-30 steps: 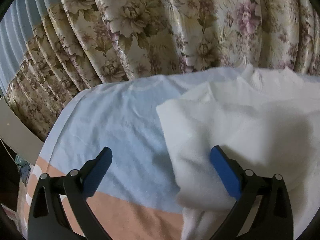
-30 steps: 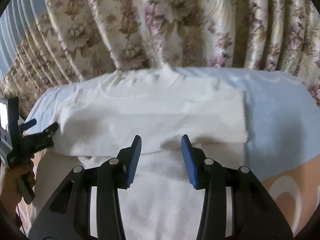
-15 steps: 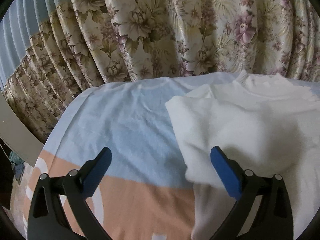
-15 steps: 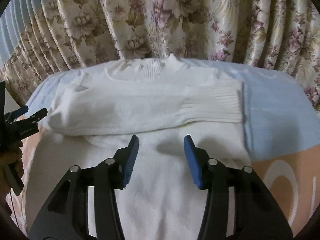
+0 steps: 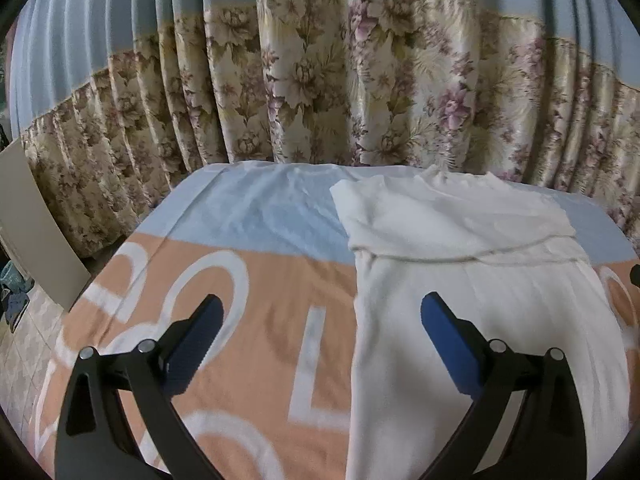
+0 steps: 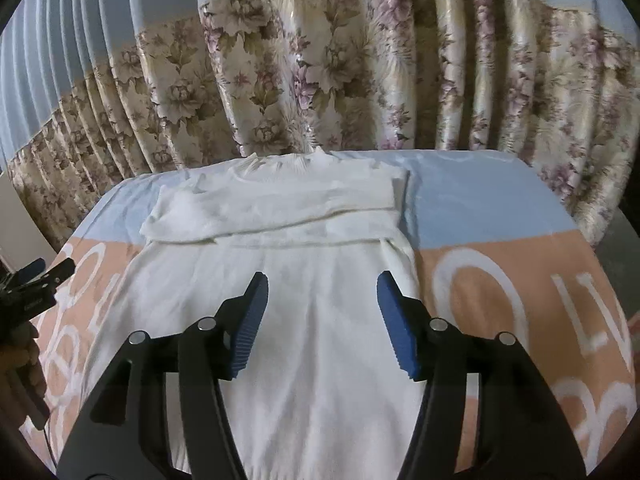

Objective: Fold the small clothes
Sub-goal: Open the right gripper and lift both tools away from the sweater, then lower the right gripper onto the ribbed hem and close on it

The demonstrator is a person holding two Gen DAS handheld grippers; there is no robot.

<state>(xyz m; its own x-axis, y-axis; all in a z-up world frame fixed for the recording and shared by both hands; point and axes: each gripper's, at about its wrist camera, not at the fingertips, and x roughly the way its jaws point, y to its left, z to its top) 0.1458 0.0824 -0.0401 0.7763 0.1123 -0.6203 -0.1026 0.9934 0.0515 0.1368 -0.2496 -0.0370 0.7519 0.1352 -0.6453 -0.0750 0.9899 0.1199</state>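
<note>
My left claw (image 5: 320,324) stands wide and holds nothing; its right finger (image 5: 448,336) hangs over the left edge of the sweater (image 5: 460,280), its left finger over bare blanket (image 5: 256,272); my right claw (image 6: 320,304) is about half spread, also empty, and hangs over the middle of the sweater (image 6: 312,320) in the lower centre of the frame.

I see one sweater, white, lying flat on the blanket; its long axis runs from the bottom of each frame up toward the curtain (image 6: 340,80), collar at the far end, hem toward me; both sleeves are folded across the chest, so a band of cloth lies crosswise just below the collar, with the ribbed cuff end at the right of the right view.

Against the frames of a second ago both claws have drawn back and risen; the sweater then filled the view and now shows nearly whole, and much more of the orange lettering on the blanket is uncovered; the right claw has spread from narrow to half wide, while the left has kept its wide gape; the sweater itself lies as it did.

By count: two claws, one sweater, one blanket, blue at the far end and orange with white letters nearer; at the left edge of the right view I see the left claw (image 6: 38,278) from the side, and a hand (image 6: 24,364) gripping its handle.
</note>
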